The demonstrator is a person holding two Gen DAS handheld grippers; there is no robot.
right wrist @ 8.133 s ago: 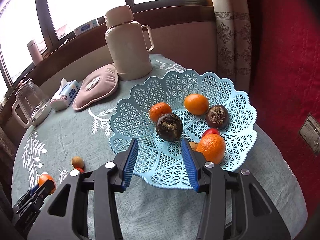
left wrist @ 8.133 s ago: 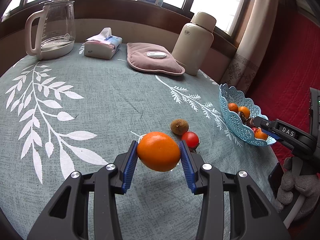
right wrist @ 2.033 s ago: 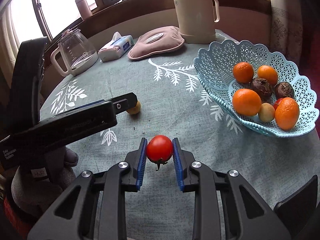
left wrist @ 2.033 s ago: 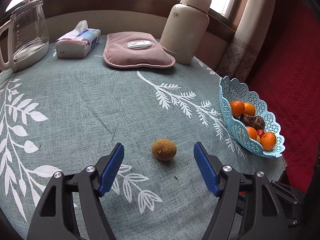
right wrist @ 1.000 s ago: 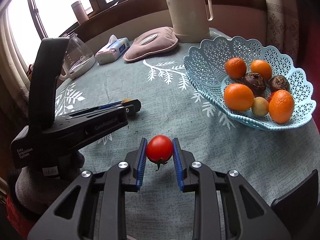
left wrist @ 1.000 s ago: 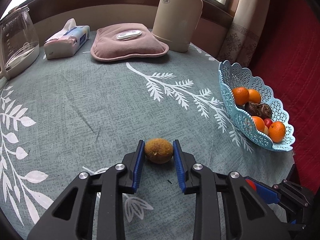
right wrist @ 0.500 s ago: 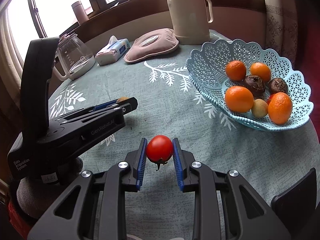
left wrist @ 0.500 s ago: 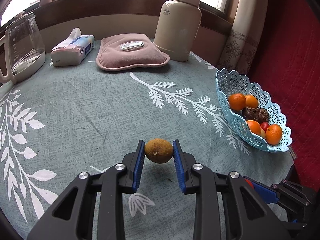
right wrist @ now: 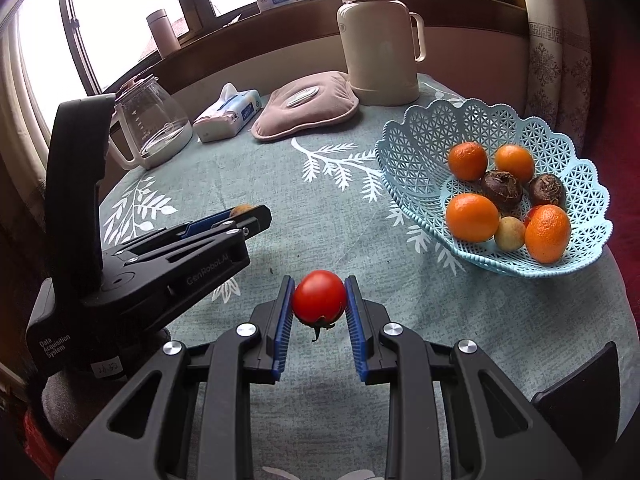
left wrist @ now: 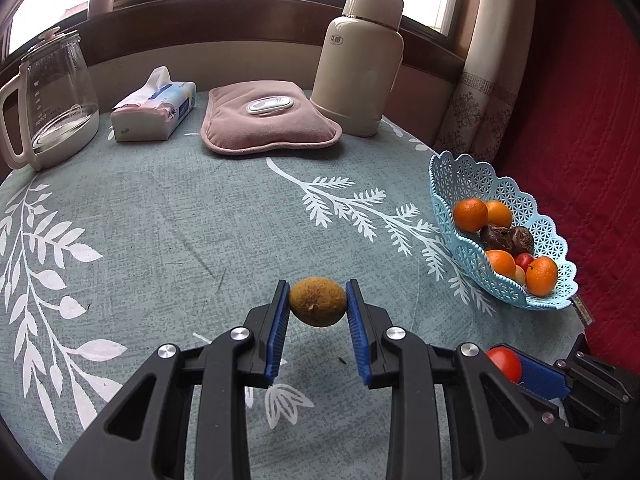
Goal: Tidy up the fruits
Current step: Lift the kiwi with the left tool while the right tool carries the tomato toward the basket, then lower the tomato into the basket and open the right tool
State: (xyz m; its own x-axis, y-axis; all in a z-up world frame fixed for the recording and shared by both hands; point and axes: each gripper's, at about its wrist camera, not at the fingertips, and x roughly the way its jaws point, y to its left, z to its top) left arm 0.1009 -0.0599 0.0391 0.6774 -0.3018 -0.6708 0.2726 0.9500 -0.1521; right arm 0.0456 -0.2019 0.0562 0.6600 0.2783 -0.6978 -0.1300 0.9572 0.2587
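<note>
Four oranges [right wrist: 472, 217], two dark fruits [right wrist: 501, 188], two tomatoes [right wrist: 319, 295], one kiwi [left wrist: 317, 301], one basket [right wrist: 416, 152].

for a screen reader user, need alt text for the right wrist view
The right gripper holds a round red tomato above a grey-green tablecloth with white leaf print. To the right sits a light blue lattice plastic basket of oranges and dark fruits; to the left, the left gripper holds a small brown fruit.

I see a grey-green tablecloth [left wrist: 160, 220] printed with white leaf sprays; a pale blue lattice plastic basket [right wrist: 420, 152]; a glossy red tomato [right wrist: 319, 295]; a brownish-yellow rough-skinned fruit [left wrist: 317, 301]; blue gripper pads [left wrist: 276, 332].
</note>
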